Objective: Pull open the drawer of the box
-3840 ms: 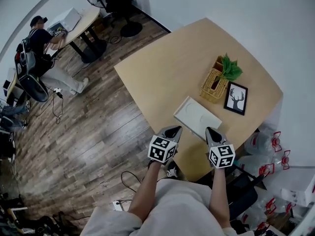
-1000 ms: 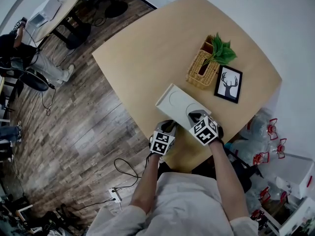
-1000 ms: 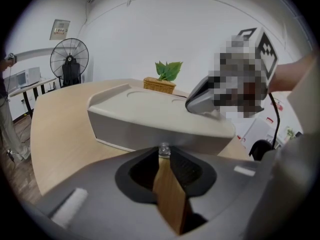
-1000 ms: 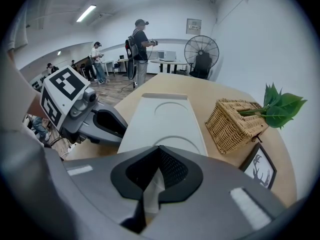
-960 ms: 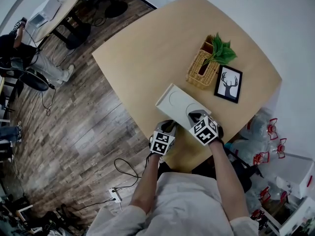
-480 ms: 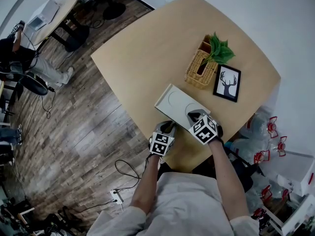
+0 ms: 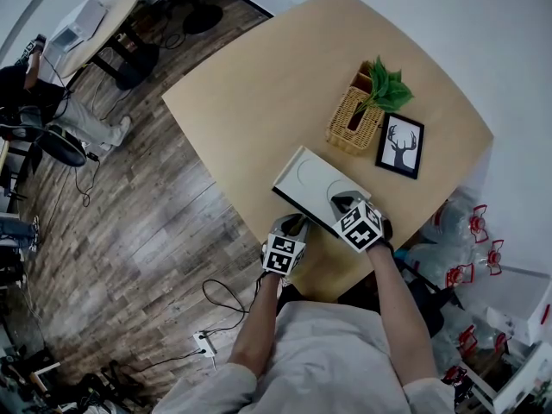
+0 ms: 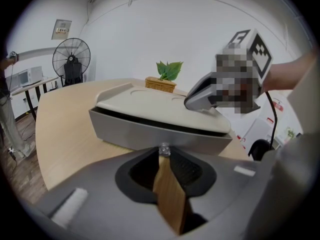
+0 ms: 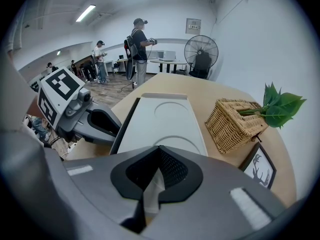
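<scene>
A flat white box (image 7: 312, 181) lies near the table's front edge. Its grey drawer front (image 8: 150, 134) stands slightly out, with a dark gap under the lid. My left gripper (image 8: 164, 156) is shut on the small clear knob (image 8: 164, 148) at the middle of the drawer front; in the head view this gripper (image 7: 291, 229) sits at the box's near side. My right gripper (image 9: 157, 153) is shut with nothing between its jaws, and its tips rest on the box's lid (image 9: 160, 119). From the head view it (image 7: 343, 203) lies over the lid's near right corner.
A wicker basket (image 7: 351, 121) with a green plant (image 7: 386, 87) and a framed deer picture (image 7: 399, 146) stand behind the box. The tan table (image 7: 250, 84) ends just behind my grippers. People stand at desks (image 9: 140, 44) across the room, beside a floor fan (image 9: 201, 51).
A dark strip now shows along the box's near edge: the drawer has come out a little. My left gripper has drawn back slightly with the knob. The right gripper stays on the lid.
</scene>
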